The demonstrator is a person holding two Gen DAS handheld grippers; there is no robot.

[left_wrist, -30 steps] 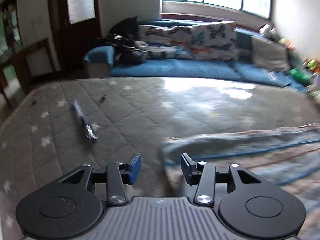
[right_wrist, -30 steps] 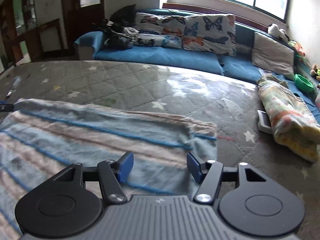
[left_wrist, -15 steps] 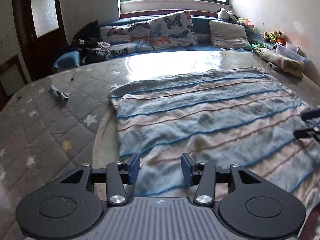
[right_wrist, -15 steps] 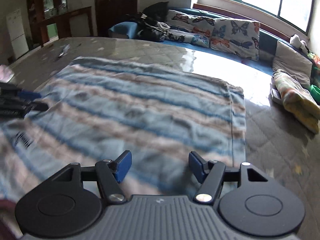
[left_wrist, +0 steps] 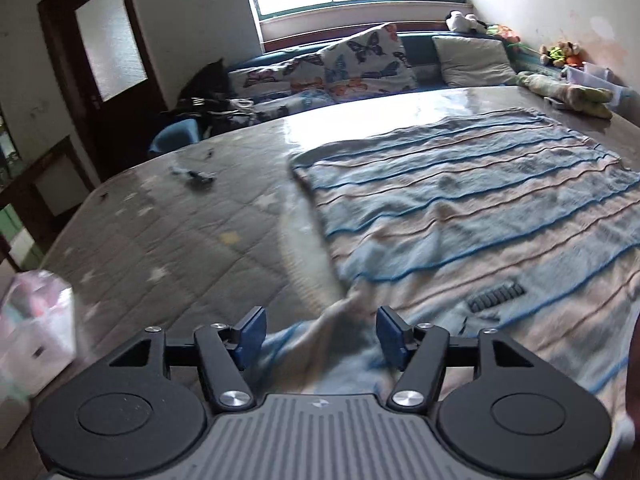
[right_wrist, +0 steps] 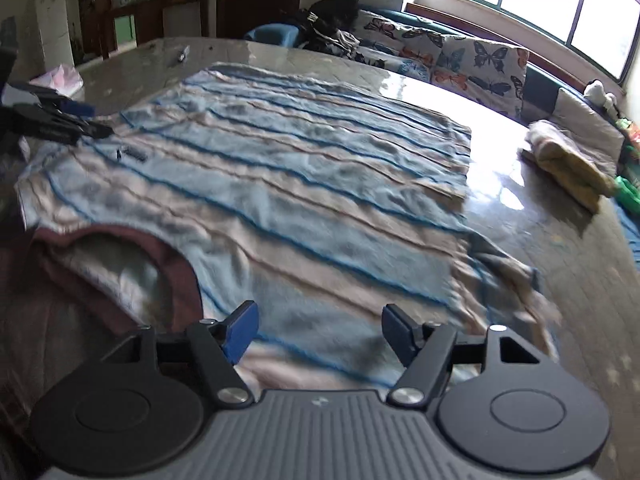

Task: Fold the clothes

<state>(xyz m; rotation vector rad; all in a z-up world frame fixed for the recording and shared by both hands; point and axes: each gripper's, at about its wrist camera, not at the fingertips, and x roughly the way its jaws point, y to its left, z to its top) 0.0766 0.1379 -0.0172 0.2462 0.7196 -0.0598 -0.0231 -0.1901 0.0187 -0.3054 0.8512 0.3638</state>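
A blue and beige striped shirt [left_wrist: 460,216] lies spread flat on the grey quilted mattress [left_wrist: 160,232]. In the right wrist view the shirt [right_wrist: 280,168] shows its maroon collar [right_wrist: 160,248] near me. My left gripper [left_wrist: 320,340] is open over the shirt's near left sleeve area, with bunched cloth between the jaws. My right gripper [right_wrist: 316,334] is open above the shirt's shoulder, right of the collar. The left gripper also shows at the far left of the right wrist view [right_wrist: 76,120].
A blue sofa with butterfly cushions [left_wrist: 352,64] runs along the mattress's far side. A folded yellow-green blanket [right_wrist: 568,160] lies at the right. A small dark object [left_wrist: 196,176] lies on the mattress at the left. A pale plastic bag [left_wrist: 36,320] sits at the left edge.
Both grippers have drawn back towards the shirt's collar end and sit lower over it. The left one now has cloth between its open jaws. Both stay open.
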